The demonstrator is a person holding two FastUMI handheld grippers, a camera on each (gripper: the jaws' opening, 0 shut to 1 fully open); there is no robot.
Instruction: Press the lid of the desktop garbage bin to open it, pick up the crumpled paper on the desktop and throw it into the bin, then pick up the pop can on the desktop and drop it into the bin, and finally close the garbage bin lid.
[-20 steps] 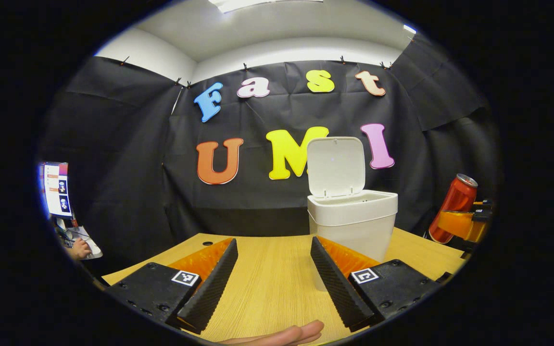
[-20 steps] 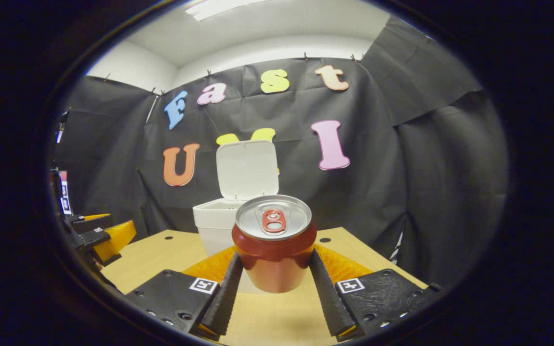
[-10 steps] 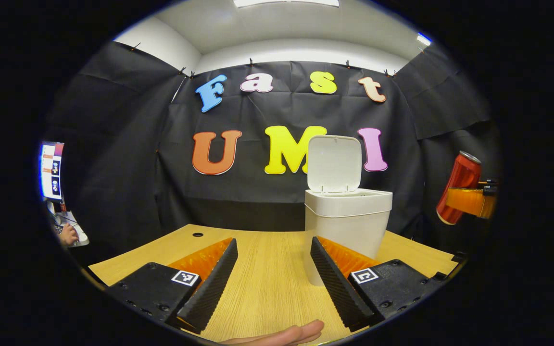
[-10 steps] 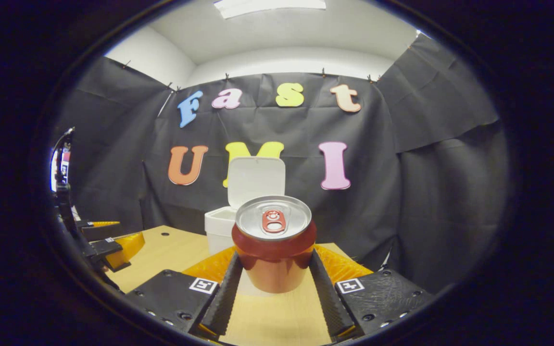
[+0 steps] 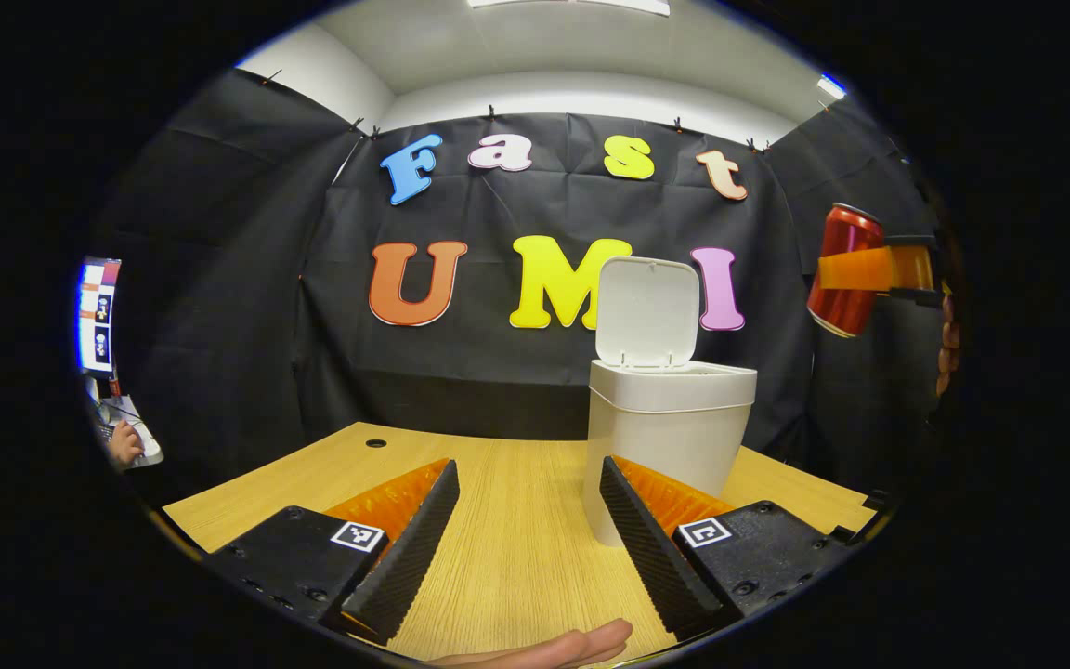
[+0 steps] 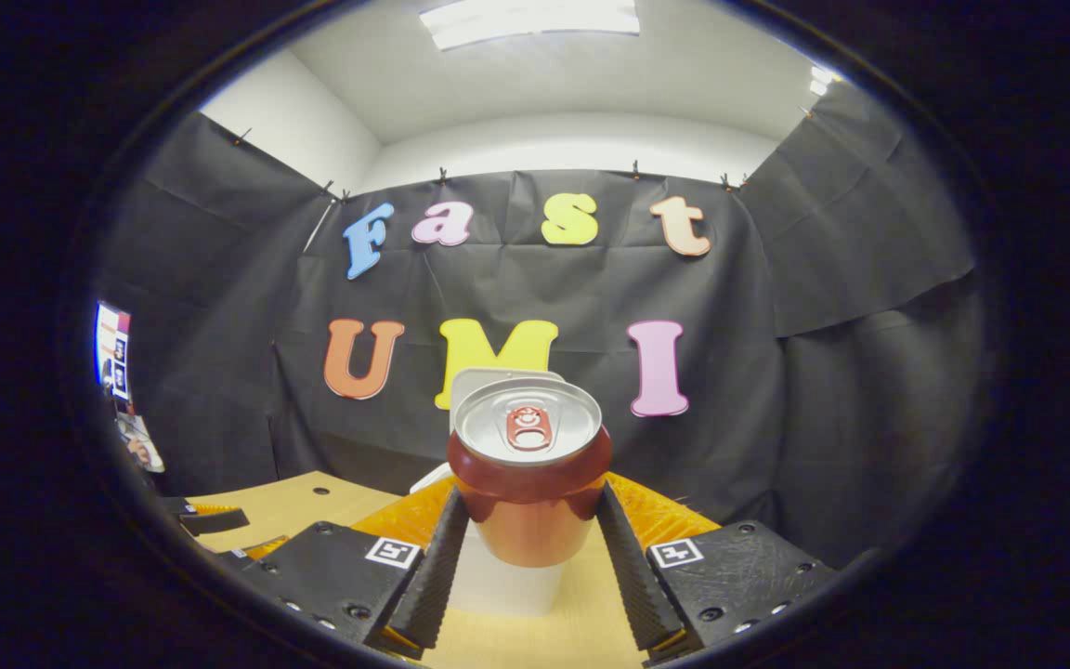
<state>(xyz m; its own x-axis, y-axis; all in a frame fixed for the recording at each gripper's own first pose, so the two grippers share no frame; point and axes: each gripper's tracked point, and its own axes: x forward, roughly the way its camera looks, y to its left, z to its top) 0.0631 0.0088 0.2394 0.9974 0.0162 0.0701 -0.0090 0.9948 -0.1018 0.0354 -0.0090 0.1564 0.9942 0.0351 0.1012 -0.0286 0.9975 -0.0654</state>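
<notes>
Right tool point(image 6: 528, 557) clamps the pop can point(image 6: 529, 483) aloft above the open-lidded bin point(image 5: 665, 437); left tool point(image 5: 524, 548) gapes empty.

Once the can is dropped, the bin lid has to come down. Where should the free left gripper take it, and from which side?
Judging by its pose, go for the lid's free top edge: it stands upright, hinged at the bin's rear rim. Bring the left gripper, jaws open, over the top and push the edge forward and down. Wait for the can in the right gripper to go in.
</notes>
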